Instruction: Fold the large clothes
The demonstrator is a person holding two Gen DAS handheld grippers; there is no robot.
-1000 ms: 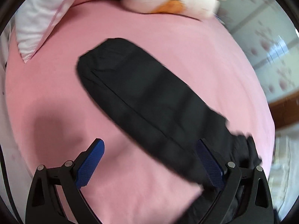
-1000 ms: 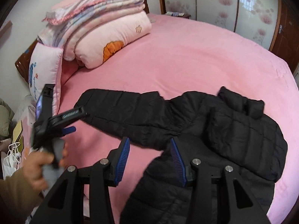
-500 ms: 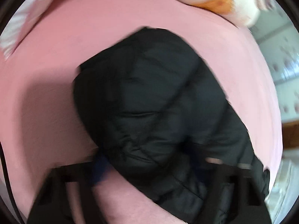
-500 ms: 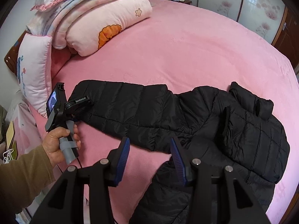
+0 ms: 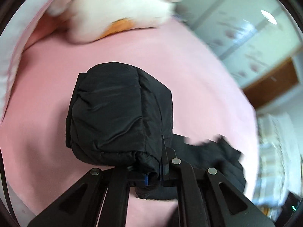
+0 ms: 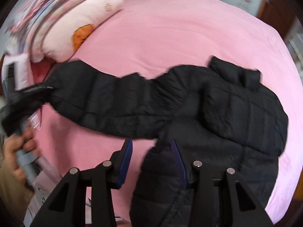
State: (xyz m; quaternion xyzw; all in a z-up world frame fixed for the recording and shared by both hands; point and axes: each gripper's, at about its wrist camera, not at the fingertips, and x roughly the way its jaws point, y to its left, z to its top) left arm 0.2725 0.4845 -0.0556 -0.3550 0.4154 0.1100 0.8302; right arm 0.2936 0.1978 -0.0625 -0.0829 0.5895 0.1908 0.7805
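A black puffer jacket (image 6: pixel 217 109) lies on the pink bed (image 6: pixel 180 37), one sleeve (image 6: pixel 106 102) stretched out to the left. My left gripper (image 5: pixel 153 176) is shut on the cuff end of that sleeve (image 5: pixel 117 121), which bulges up in front of the lens. In the right wrist view the left gripper (image 6: pixel 30 94) shows at the sleeve's left end, held by a hand. My right gripper (image 6: pixel 151 157) is open above the jacket's lower part, its right finger over black fabric, holding nothing.
A stack of folded quilts and a pink pillow with an orange patch (image 6: pixel 79 30) lie at the bed's head, up left. Wardrobe doors (image 5: pixel 246 28) and a brown door stand beyond the bed. The bed edge runs along the lower left.
My left gripper went from open beside the sleeve to shut on its cuff and has lifted it. The right gripper moved slightly closer to the jacket and stayed open.
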